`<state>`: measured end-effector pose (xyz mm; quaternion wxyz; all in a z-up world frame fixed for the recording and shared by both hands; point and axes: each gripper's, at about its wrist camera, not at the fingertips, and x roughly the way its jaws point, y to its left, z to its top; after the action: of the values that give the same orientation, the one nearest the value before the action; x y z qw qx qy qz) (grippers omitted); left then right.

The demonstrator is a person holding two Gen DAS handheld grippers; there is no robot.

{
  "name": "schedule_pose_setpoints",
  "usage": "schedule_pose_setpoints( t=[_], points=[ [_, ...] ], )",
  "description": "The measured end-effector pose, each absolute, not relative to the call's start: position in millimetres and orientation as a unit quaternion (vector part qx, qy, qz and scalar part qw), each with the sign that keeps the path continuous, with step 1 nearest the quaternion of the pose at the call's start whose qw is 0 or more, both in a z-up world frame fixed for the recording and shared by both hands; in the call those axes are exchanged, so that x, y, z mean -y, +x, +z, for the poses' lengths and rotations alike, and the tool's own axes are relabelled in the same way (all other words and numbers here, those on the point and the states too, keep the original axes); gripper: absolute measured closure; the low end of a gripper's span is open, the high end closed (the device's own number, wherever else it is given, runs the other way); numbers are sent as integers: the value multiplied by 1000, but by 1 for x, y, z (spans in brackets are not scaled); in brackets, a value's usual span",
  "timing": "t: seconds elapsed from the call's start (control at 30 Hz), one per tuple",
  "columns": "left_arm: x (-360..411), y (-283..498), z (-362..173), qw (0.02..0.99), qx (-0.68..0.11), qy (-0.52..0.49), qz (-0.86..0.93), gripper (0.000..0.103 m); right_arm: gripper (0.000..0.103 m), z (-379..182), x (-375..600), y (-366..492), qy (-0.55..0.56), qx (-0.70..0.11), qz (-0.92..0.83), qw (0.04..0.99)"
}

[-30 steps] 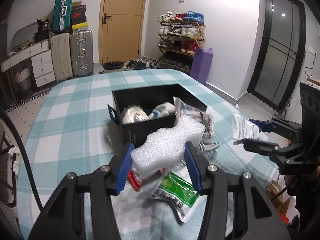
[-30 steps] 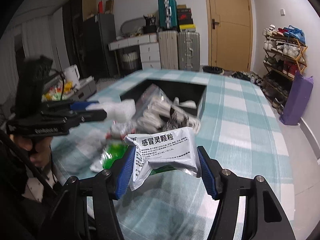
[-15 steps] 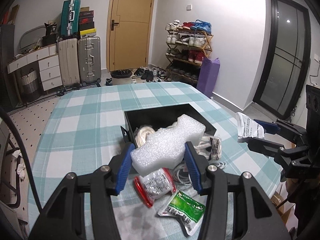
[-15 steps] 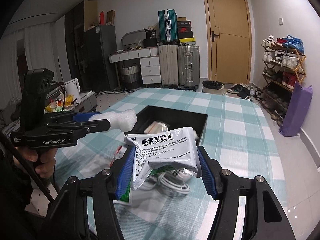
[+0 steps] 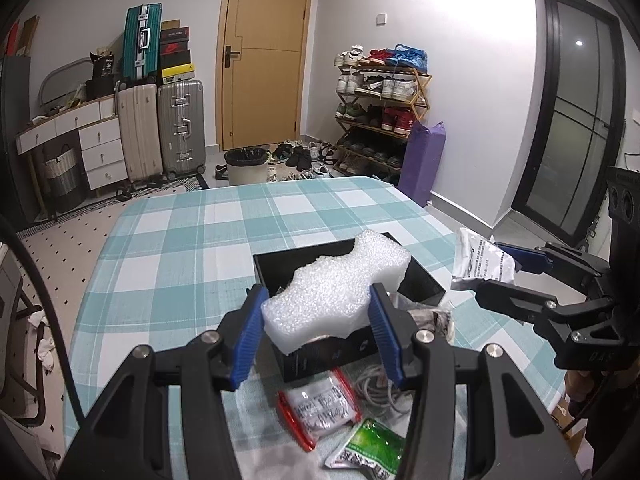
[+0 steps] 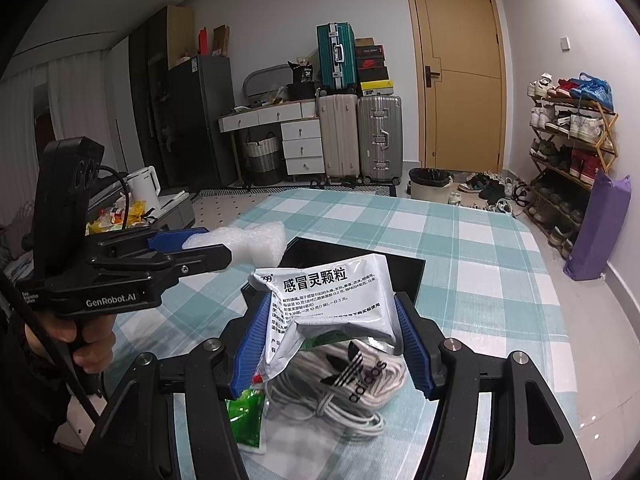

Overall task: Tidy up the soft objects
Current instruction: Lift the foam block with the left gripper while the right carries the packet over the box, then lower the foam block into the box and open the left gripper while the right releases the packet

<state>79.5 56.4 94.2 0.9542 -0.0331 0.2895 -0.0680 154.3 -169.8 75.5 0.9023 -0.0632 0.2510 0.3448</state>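
left gripper [image 5: 318, 322] clamps white bumpy foam block [image 5: 336, 288], held above open black rectangular box [image 5: 420, 280] on teal-checked tablecloth [image 5: 180, 248] | red-edged clear pouch [image 5: 318, 414], green sachet [image 5: 372, 450] lie below | right gripper [image 6: 334, 334] pinches white printed medicine sachet [image 6: 336, 296] over grey adidas sock [image 6: 360, 364], white cable coil [image 6: 348, 412]

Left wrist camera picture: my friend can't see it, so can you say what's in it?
The left gripper squeezes a bumpy white foam block above a black box on a teal checked tablecloth. At the right, the right gripper holds a white packet.
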Motion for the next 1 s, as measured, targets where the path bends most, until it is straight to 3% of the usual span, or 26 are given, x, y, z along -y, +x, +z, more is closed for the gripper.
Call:
schedule_pose_setpoints(
  t=[1.0],
  points=[
    [-62,157,55,940,-335,-29,-62,52,41,44,144,239,-84,-292,331,893]
  ],
)
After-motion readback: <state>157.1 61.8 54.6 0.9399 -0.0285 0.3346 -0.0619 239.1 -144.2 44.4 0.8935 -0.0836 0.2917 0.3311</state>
